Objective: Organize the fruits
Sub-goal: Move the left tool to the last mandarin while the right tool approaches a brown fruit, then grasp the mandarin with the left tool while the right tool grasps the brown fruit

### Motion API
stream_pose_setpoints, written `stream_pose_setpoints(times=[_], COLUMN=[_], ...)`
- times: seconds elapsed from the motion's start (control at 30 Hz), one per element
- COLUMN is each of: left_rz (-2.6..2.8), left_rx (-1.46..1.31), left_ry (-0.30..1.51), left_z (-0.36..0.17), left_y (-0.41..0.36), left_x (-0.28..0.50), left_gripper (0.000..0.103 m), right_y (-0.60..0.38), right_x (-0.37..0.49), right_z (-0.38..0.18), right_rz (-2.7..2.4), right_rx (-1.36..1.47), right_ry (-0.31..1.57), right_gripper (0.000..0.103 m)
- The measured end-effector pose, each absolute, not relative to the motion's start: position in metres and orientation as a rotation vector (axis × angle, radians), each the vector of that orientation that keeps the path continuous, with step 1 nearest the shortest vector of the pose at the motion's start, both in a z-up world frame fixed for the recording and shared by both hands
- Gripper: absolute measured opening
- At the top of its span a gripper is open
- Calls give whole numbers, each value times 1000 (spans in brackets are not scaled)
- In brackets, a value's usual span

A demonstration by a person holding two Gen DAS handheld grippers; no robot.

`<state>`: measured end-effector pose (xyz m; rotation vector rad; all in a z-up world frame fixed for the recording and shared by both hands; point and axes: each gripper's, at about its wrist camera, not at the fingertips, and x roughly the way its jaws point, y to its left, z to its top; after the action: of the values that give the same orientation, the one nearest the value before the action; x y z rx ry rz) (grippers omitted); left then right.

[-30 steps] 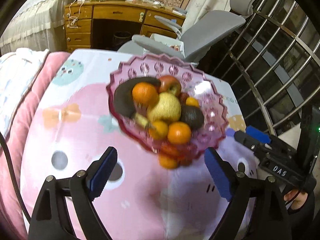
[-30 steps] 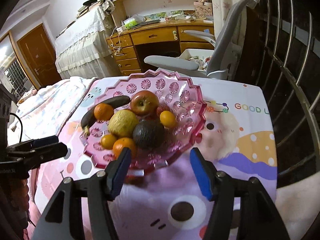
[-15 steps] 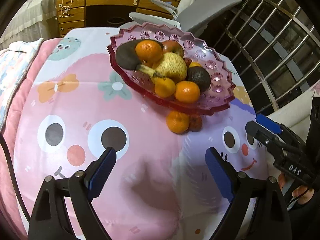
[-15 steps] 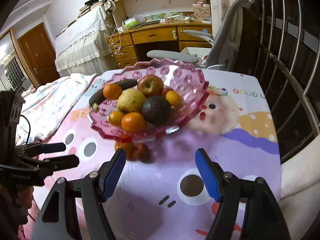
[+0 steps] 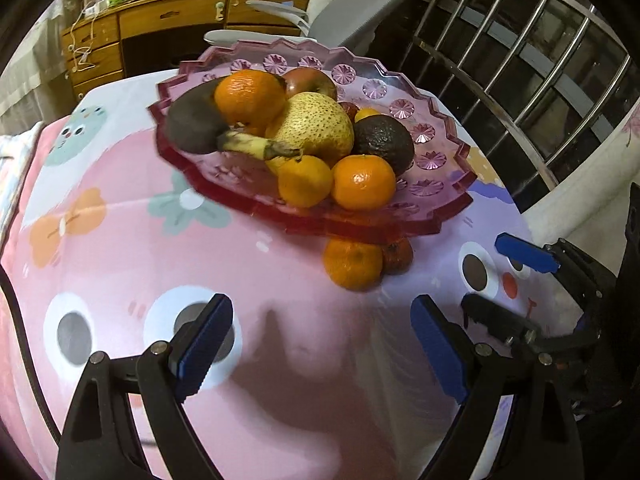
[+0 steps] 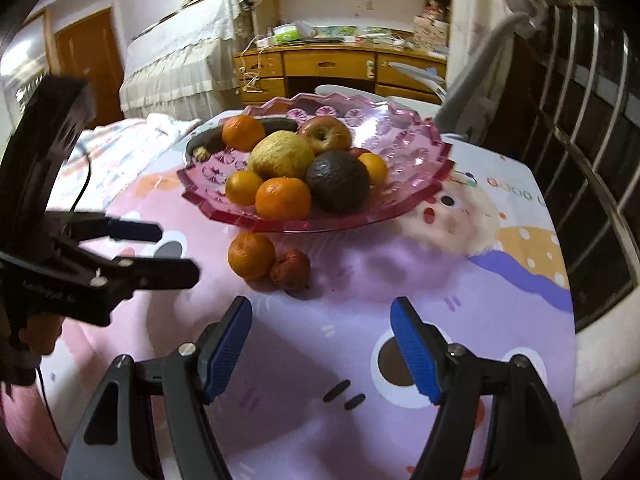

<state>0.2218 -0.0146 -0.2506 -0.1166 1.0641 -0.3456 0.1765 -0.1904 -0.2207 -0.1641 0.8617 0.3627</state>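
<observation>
both fingers (image 6: 226,338) apart, empty; tangerine (image 6: 251,255) beside shrivelled, perhaps reddish fruit (image 6: 291,269)

Pink faceted bowl (image 6: 416,152), orange tangerine (image 6: 251,255), dark avocado (image 6: 338,186), pink cartoon-print tablecloth (image 6: 320,344), blue-padded tools

Legible text is scarce. The pink-and-lilac cartoon-printed tablecloth (image 6: 460,288) on the table carries coloured capital letters at its 2 o'clock edge in the right wrist view, reading "GOOD", with a further letter cut off by the cloth's fall. The black left hand-held gripper (image 6: 160,250), at 9 o'clock, bears small pale lettering on its body, too blurred to read. No other readable markings found.
</observation>
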Motion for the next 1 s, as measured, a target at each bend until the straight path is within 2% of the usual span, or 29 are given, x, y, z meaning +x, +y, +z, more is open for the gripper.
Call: stream_pose_setpoints(times=[0.23, 0.47, 0.53, 0.77, 1.0], left_rz=[-388, -418, -422, -422, -433], left_rx=[-94, -88, -81, -88, -151], left_ry=[1063, 1059, 1058, 1061, 1055], left_z=[-263, -269, -271, -279, -281], left_y=[-24, -33, -36, -39, -35], left_x=[238, 250, 252, 258, 262], left_gripper=[88, 80, 73, 66, 52], right_y=[-173, -164, -162, -160, -157], right_x=[189, 202, 205, 209, 216], right_z=[-242, -257, -260, -263, -264], right_rz=[402, 431, 441, 481, 514], right_rx=[-292, -364, -372, -372, -360], right_ry=[886, 901, 905, 905, 896], right_gripper=[71, 53, 52, 48, 42])
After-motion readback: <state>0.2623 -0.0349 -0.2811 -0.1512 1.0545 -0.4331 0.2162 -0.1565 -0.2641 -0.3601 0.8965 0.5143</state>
